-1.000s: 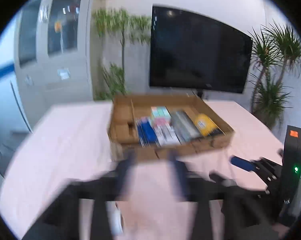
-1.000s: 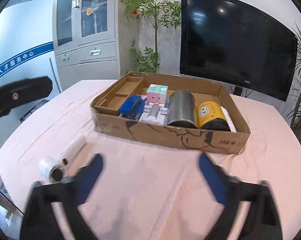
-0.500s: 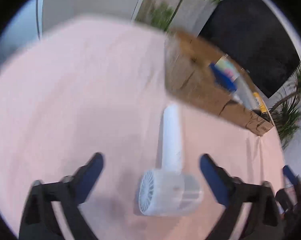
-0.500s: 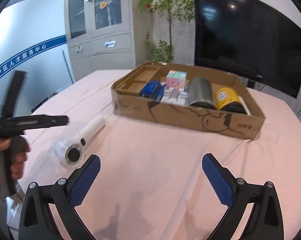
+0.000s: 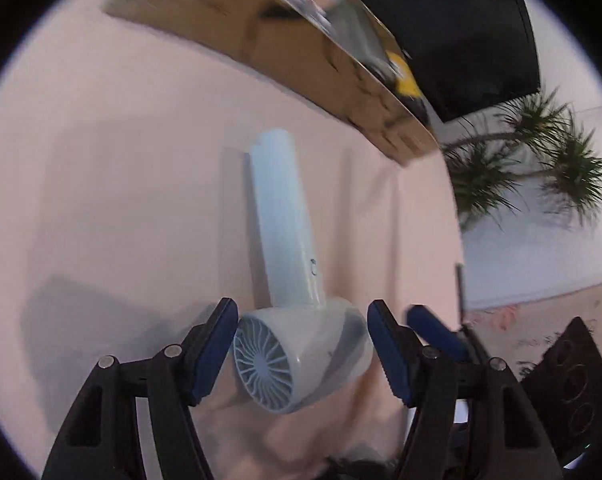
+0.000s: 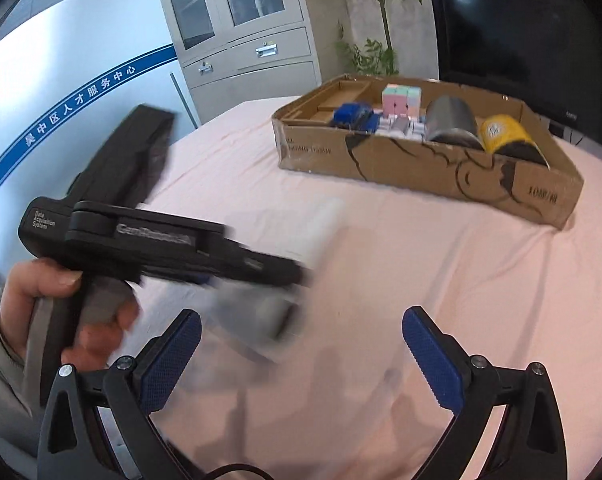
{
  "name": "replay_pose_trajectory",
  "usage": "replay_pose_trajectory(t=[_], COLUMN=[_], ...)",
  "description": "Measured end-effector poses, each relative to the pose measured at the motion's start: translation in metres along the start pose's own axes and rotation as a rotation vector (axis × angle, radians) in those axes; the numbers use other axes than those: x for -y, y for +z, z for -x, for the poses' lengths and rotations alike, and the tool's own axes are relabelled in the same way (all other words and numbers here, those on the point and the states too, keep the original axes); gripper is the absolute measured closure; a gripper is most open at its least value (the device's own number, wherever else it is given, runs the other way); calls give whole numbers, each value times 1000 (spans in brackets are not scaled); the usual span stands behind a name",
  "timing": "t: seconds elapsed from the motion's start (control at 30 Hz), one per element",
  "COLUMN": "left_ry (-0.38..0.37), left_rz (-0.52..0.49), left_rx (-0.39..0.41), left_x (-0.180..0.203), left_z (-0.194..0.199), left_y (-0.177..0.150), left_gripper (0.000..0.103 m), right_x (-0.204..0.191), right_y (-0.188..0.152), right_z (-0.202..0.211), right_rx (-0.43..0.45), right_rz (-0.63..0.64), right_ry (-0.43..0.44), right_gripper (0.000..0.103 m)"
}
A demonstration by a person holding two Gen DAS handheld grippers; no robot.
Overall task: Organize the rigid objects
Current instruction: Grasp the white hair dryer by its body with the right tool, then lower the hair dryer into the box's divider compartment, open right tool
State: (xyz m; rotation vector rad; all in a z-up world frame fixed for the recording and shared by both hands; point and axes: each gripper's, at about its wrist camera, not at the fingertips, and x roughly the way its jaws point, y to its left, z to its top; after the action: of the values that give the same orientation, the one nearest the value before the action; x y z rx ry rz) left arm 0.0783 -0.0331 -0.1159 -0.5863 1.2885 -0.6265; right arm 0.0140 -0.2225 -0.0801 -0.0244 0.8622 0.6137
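Note:
A pale blue handheld fan (image 5: 297,320) lies on the pink tablecloth, its round head toward me and its handle pointing at the cardboard box (image 5: 285,44). My left gripper (image 5: 303,354) is open, its blue pads flanking the fan's head with small gaps on both sides. In the right wrist view the fan (image 6: 301,264) is blurred and partly hidden behind the left gripper's black body (image 6: 161,248). My right gripper (image 6: 301,354) is open and empty above the cloth. The box (image 6: 429,164) holds a blue item, a pastel cube, a metal can and a yellow can.
The pink tablecloth (image 6: 441,280) covers the table. A large black screen (image 6: 521,20) and plants (image 5: 533,160) stand behind the box. A grey cabinet (image 6: 245,32) stands at the back left. A black device (image 5: 573,392) sits at the right edge of the left wrist view.
My left gripper has swung down from facing the box and closed in on the fan, its fingers now around the fan's head. The right gripper has shifted slightly and stays open.

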Motion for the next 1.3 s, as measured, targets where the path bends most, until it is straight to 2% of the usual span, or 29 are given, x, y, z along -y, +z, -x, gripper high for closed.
replay_pose_trajectory(t=[0.07,0.23,0.33,0.37,0.4,0.53,0.6,0.7,0.83,0.87,0.93,1.03,1.13,1.3], left_ry=[-38,-28,8,15,35,163,194,141,40,22,35,104,104,130], left_rz=[-6,-22,-80,-103,-139,-322,-345,-266,-123,-122,-116,-119,-134,-231], left_rx=[-33,-61,-28,-13,12,140,155,95,-49,-47,-45,-5,64,209], left_x=[11,17,22,20,23,42,42,23,-1,-2,-2,-6,-5,17], left_z=[-17,-31,-18,-5,3,25,27,24,-3,-3,0,13,38,93], left_y=[-3,1,6,7,11,26,30,33,29,26,23,24,28,61], left_gripper=[37,37,37,37,37,37,37,37,37,38,40,64,65,69], right_x=[8,19,25,28,28,28,31,31,21,17,11,-7,-17,-42], right_y=[-8,-31,-35,-35,-35,-35,-33,-27,-20,-18,-15,-8,2,51], right_z=[1,-9,-15,-17,-18,-11,-8,-8,-18,-21,-25,-34,-38,-39], right_rx=[-24,-105,-113,-123,-130,-109,-91,-92,-116,-120,-127,-134,-113,11], right_rz=[-25,-109,-135,-133,-129,-114,-124,-130,-126,-125,-127,-82,-70,-15], right_ry=[-20,-44,-83,-96,-88,-100,-94,-98,-81,-68,-41,-64,-60,-78], right_gripper=[2,6,23,37,45,48,49,49,49,49,49,49,50,50])
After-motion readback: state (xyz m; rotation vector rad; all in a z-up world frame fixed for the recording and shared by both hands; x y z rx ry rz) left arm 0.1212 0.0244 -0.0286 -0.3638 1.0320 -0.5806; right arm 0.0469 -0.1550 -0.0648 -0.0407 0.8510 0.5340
